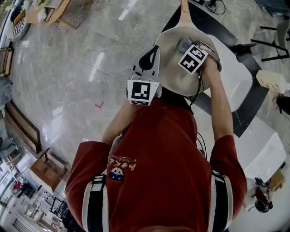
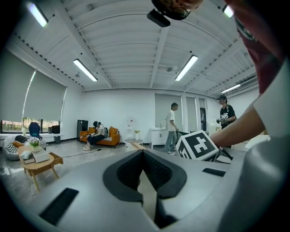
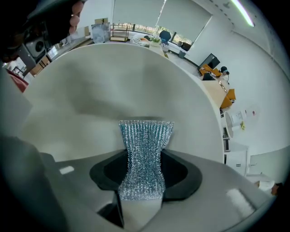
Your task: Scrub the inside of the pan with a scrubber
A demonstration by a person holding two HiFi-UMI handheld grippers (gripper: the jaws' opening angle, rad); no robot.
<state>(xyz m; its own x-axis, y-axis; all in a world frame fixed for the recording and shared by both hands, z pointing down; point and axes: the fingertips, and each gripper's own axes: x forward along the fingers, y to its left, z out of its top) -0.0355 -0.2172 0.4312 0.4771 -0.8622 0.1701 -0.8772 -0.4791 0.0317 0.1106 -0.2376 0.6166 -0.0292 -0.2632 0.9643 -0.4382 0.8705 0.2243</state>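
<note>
Pan [image 1: 174, 74] held in air over floor [image 1: 81, 90], wooden handle [image 1: 184, 10] pointing away; left gripper [image 2: 144, 170] pinched narrow on pan's left rim; right gripper [image 3: 145, 170] clamps silver scrubber [image 3: 144, 154], pressed against pan's inside.

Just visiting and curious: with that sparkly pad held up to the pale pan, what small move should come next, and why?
Probably press the silvery mesh scrubber, pinched in the right tongs, into the cream round pan and sweep sideways. Its tip is at or near the inner surface, and the left tongs grip the rim, steadying the pan.
</note>
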